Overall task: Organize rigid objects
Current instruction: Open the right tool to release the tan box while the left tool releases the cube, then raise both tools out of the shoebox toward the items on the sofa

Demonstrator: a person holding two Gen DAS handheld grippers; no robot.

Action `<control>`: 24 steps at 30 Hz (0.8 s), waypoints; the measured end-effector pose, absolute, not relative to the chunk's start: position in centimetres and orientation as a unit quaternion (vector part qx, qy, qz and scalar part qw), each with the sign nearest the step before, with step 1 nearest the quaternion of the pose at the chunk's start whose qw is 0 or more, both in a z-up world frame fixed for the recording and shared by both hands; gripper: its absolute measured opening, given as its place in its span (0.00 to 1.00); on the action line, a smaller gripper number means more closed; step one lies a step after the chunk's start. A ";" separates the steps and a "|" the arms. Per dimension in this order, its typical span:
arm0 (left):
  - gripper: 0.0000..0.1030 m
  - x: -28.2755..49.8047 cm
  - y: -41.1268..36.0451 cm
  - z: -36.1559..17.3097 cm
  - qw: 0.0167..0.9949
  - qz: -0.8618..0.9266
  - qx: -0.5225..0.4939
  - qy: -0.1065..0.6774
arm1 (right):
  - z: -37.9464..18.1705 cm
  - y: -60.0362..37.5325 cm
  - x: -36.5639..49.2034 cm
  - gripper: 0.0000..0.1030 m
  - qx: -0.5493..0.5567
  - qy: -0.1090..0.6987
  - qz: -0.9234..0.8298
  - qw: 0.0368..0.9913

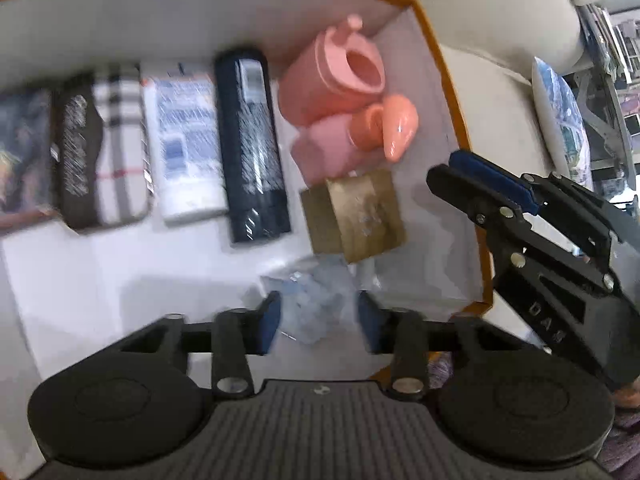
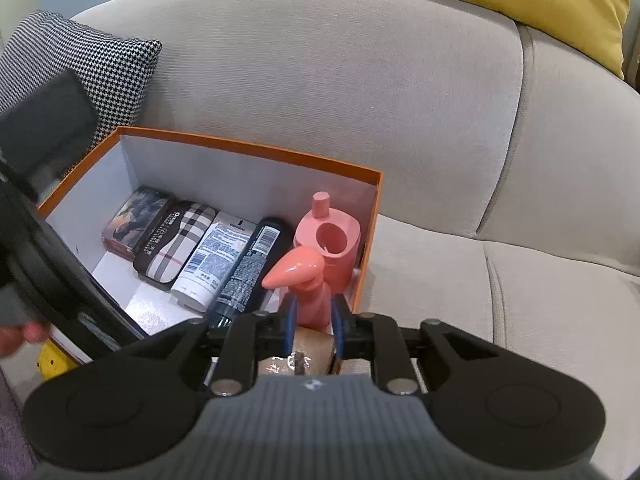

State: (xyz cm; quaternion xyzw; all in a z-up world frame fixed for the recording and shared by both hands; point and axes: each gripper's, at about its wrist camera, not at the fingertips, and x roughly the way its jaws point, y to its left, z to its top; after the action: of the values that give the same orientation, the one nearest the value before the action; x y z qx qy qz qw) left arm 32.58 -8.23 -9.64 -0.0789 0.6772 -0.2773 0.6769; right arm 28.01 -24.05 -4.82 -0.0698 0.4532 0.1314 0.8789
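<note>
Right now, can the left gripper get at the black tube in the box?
Probably yes: left gripper hovers over the open box; the black tube lies uncovered. A clear packet sits between its fingers.

Even, soft indoor light. Left wrist view motion-blurred, daylight from window [image 1: 616,92] at 2 o'clock. Right view sharper. Fisheye bending at edges.

— How is the left wrist view set?
— Steeply downward, close above the box [image 1: 448,80], whose floor fills the frame.
— And the right wrist view?
— Downward from the box's near corner, the sofa [image 2: 360,80] filling the upper frame. The box's contents are shared.
</note>
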 end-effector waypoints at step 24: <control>0.11 32.3 -7.9 -8.8 0.713 -0.288 -0.034 0.638 | -5.7 -20.8 29.7 0.06 -0.152 0.584 0.261 0.753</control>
State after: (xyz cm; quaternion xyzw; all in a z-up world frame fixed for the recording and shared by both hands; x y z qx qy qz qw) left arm 32.25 -7.93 -8.79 -0.0344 0.6383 -0.2880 0.7131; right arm 29.74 -20.75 -5.65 -0.1524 0.5845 0.2612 0.7529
